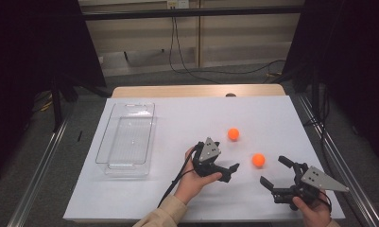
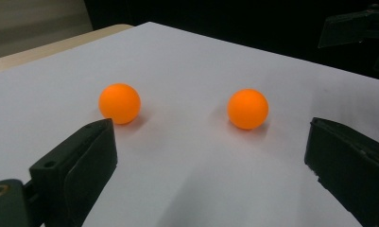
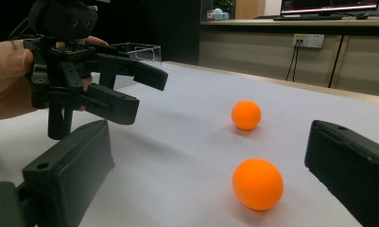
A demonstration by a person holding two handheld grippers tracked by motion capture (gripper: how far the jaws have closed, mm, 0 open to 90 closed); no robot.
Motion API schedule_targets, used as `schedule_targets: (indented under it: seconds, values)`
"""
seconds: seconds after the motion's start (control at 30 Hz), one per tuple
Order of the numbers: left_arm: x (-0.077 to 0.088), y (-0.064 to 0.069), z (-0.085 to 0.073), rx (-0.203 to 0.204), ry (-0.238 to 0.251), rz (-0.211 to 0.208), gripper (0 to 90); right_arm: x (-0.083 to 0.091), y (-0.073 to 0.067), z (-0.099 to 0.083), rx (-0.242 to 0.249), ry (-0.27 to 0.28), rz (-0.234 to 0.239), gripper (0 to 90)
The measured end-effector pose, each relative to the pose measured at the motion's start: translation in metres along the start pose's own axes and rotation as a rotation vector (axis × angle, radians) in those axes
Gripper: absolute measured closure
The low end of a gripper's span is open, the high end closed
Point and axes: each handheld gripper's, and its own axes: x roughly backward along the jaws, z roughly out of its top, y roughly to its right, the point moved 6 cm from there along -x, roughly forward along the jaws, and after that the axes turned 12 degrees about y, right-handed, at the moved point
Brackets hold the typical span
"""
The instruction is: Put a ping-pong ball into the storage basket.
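The near ball (image 1: pixel 258 160) lies on the white sheet (image 1: pixel 272 113) just ahead and left of the right gripper (image 1: pixel 275 173), whose jaws gape empty, nearer to it than the left gripper (image 1: pixel 228 171), also wide open, pointing toward both balls.

On the tabletop (image 1: pixel 187 118) we find the tray (image 1: pixel 125 137) at the left and two balls right of it, well apart from it. The far ball (image 1: pixel 233 134) lies behind and left of the near ball (image 1: pixel 258 160). Our left claw (image 1: pixel 228 171) sits just left of the near ball, our right claw (image 1: pixel 274 172) before and right of it.
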Motion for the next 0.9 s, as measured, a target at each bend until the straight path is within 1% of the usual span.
schedule_targets:
  seconds: [0.07, 0.13, 0.2, 0.6, 0.67, 0.83, 0.9]
  values:
    - [-0.001, 0.001, 0.000, 0.003, 0.001, -0.007, 3.1, 0.000, 0.000, 0.000, -0.002, -0.002, -0.001, 1.3]
    - [-0.002, 0.001, -0.001, -0.004, -0.005, -0.010, 3.1, 0.000, 0.000, 0.000, -0.003, -0.002, 0.000, 1.3]
    - [-0.002, 0.001, -0.001, 0.001, -0.006, -0.009, 3.1, 0.000, 0.000, 0.000, -0.001, -0.001, 0.001, 1.3]
    - [-0.007, 0.002, -0.001, -0.014, -0.012, -0.010, 3.2, 0.000, -0.001, 0.000, 0.004, -0.004, 0.006, 1.4]
    - [-0.008, 0.002, -0.001, -0.008, -0.014, -0.009, 3.3, 0.000, -0.001, 0.000, 0.004, -0.004, 0.006, 1.4]
    - [-0.010, 0.002, -0.002, -0.012, -0.019, -0.007, 3.3, 0.000, -0.002, 0.000, 0.006, -0.006, 0.009, 1.4]
    - [-0.011, 0.002, -0.002, -0.011, -0.021, -0.013, 3.3, -0.001, -0.002, 0.000, 0.006, -0.005, 0.009, 1.4]
